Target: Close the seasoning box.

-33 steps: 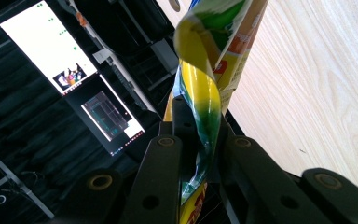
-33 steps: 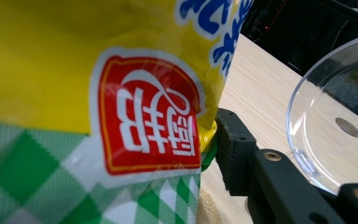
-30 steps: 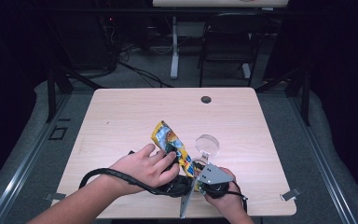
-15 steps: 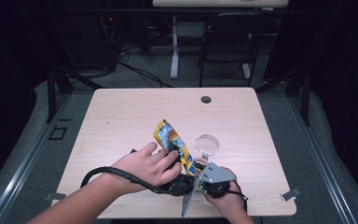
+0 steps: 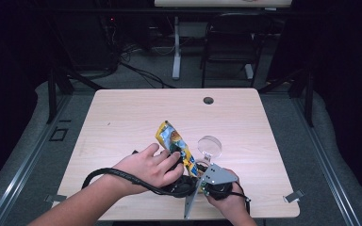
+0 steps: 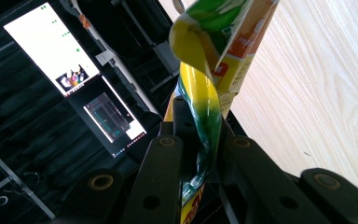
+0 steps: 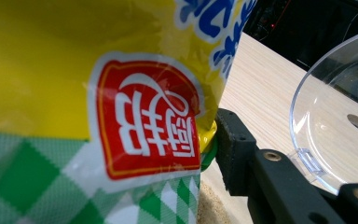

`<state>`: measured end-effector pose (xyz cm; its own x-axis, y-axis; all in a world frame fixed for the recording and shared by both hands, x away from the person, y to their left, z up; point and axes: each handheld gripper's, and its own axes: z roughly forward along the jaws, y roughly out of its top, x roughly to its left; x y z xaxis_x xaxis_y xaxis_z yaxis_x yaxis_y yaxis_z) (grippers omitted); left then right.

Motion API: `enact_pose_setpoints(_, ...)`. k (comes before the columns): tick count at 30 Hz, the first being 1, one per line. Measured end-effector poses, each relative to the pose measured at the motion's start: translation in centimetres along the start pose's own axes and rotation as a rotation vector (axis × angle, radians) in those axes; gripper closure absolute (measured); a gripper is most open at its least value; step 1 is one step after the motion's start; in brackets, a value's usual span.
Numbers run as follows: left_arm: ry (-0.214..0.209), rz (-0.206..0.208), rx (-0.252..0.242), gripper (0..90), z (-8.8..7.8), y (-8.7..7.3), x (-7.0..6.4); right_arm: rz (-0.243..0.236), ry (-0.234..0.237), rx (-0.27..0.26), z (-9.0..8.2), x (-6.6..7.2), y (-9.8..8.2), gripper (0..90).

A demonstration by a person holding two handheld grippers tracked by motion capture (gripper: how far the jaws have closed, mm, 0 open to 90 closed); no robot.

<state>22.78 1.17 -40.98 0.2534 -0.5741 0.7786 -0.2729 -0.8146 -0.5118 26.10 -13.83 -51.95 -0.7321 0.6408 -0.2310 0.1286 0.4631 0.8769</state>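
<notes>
Wooden table (image 5: 122, 117), both claws clamped on yellow packet (image 5: 172, 141), red "厨邦" logo (image 7: 151, 123).

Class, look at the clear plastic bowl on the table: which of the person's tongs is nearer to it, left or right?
Right. The right tongs sit just below the clear plastic bowl, whose rim shows beside their jaw in the right gripper view. The left tongs, shut on the yellow seasoning packet, lie farther left.

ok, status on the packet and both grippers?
Left gripper shut on yellow packet. Right gripper grips its lower edge. Clear bowl right beside it.
</notes>
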Motion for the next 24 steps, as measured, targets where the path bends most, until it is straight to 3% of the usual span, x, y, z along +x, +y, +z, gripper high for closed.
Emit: enact_pose_setpoints(24, -0.005, 0.004, -0.001, 88.4, -0.02, 0.03, 0.20, 0.007, 0.007, -0.004, 0.02, 0.00, 0.03, 71.4)
